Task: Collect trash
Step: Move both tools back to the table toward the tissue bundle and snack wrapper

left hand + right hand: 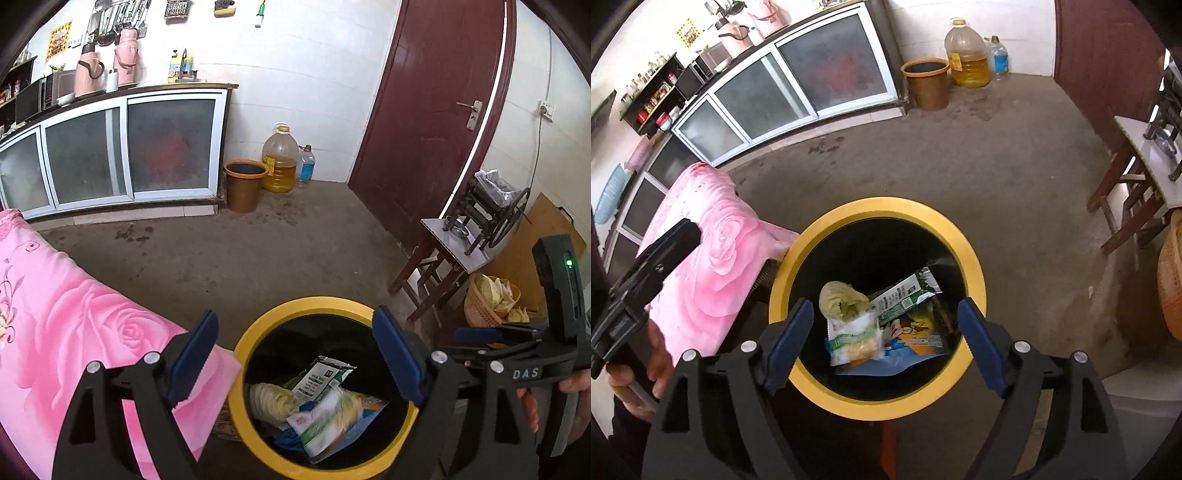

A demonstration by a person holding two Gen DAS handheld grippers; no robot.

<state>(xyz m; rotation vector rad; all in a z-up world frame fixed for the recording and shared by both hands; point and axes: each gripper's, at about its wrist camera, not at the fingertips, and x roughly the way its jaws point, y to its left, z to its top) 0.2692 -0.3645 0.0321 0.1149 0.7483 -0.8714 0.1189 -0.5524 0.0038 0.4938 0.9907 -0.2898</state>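
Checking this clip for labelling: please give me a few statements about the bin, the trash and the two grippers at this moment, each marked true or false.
1. Both grippers, left gripper and right gripper, are open and hold nothing. True.
2. The yellow-rimmed bin is empty. False: wrappers and a yellowish wad lie inside.
3. A green-and-white packet lies in the bin. True.
4. The pink floral cloth lies inside the bin. False: it is beside the bin.
5. The brown bucket stands on the counter. False: it stands on the floor.

White letters "DAS" on the black body of the right claw (476, 334); packet print illegible.
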